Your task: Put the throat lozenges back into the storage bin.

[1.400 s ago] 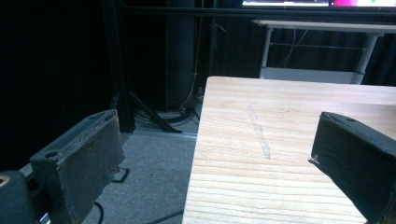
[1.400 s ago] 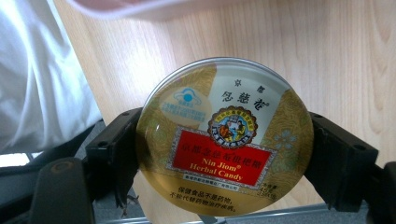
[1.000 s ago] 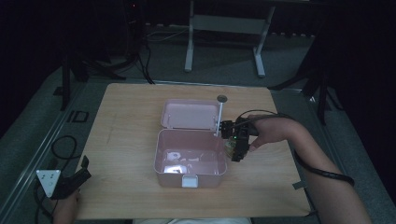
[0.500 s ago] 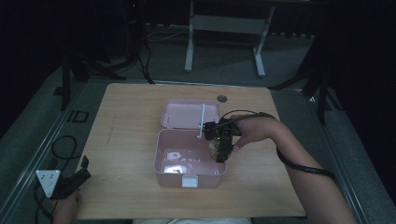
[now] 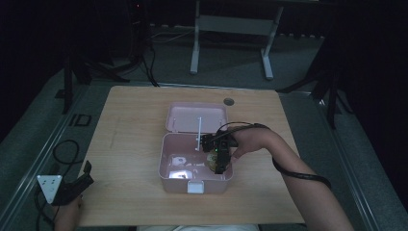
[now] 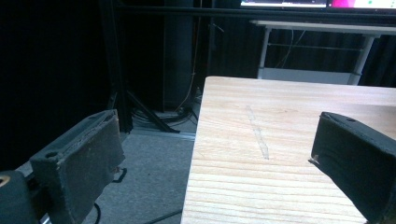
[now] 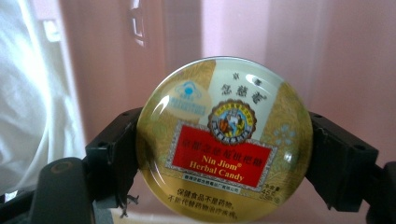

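Two jaws of the right gripper (image 7: 224, 158) clench a round Nin Jiom herbal candy tin (image 7: 224, 140) over the open pink box (image 5: 166, 159); the left gripper (image 6: 219, 172) gapes, unladen. Risk: the curved edge slipping if the squeeze weakens

We see dim lab or studio: lone wooden table (image 5: 144, 125), black frame struts (image 6: 116, 70), floor cables (image 5: 144, 60), monitors (image 6: 317, 3).

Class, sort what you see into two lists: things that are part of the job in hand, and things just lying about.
Part of the job:
candy tin, clamped in the right gripper
pink box, open, with the tin held over it

Just lying about:
left gripper, open at the table corner
table
white bits in the box
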Motion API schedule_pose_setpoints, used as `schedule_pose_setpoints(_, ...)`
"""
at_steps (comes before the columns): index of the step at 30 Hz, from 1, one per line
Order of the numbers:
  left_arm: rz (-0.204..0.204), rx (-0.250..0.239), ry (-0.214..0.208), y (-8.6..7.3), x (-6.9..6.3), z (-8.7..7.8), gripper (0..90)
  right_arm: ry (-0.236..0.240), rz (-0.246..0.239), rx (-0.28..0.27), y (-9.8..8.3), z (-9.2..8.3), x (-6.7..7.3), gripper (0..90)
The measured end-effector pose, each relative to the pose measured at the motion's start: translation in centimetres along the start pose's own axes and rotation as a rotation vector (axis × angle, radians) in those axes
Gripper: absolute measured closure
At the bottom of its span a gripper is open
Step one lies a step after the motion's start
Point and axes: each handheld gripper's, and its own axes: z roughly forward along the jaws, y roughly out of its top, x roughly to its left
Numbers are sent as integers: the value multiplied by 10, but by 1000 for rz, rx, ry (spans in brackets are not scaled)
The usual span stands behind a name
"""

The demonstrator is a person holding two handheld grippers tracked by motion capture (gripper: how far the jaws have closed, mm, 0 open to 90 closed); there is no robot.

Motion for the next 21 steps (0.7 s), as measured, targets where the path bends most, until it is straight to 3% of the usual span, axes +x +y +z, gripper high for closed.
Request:
schedule_pose_setpoints(10,-4,3,-5,0,0,0,25,4,-18,41,11,28,-8,200)
schedule_pose_setpoints(21,-2,5,-7,0,0,0,25,4,-40,78,13,46,-9,200)
